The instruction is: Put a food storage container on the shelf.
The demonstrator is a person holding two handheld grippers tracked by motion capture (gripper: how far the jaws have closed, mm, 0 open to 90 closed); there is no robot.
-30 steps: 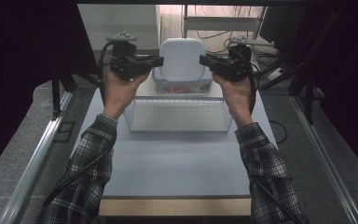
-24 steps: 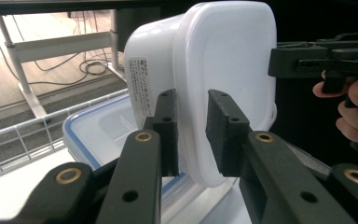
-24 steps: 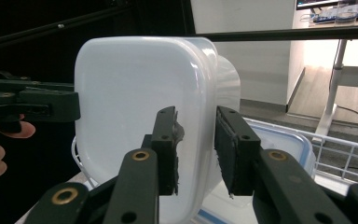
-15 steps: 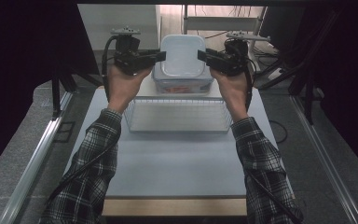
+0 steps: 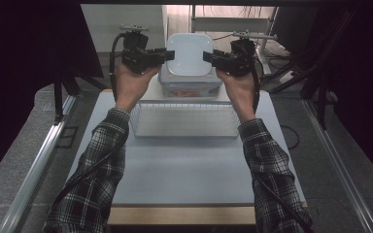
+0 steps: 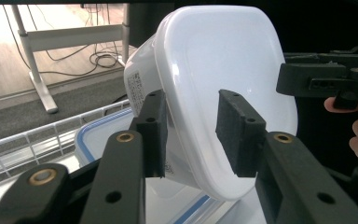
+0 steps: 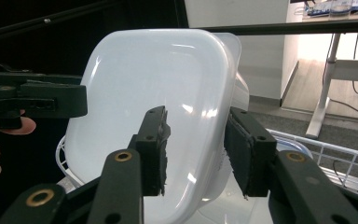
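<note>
A white plastic tub point(image 5: 189, 51) stands tipped on edge, its hollow side facing the high view, on top of a clear lidded box point(image 5: 190, 90) with a blue-edged lid point(image 6: 92, 140). My left gripper point(image 5: 169, 55) straddles the tub's left rim. In the left gripper view its jaws point(image 6: 193, 130) have just been opening, and the rim of the tub point(image 6: 223, 60) sits between pads that stand off it. My right gripper point(image 5: 209, 56) straddles the right rim. Its jaws point(image 7: 198, 149) have also just been opening around the tub point(image 7: 140, 84) and no longer press on it.
A wire basket point(image 5: 184, 121) lies on the white tabletop point(image 5: 184, 170) in front of the lidded box. Table legs and cables lie on the floor beyond. Each gripper view shows the other gripper, the right one point(image 6: 317, 79) and the left one point(image 7: 42, 100), across the tub.
Both hands rose slightly in the picture with the tub, which tipped further to face the camera. Both pairs of jaws widened around its rim.
</note>
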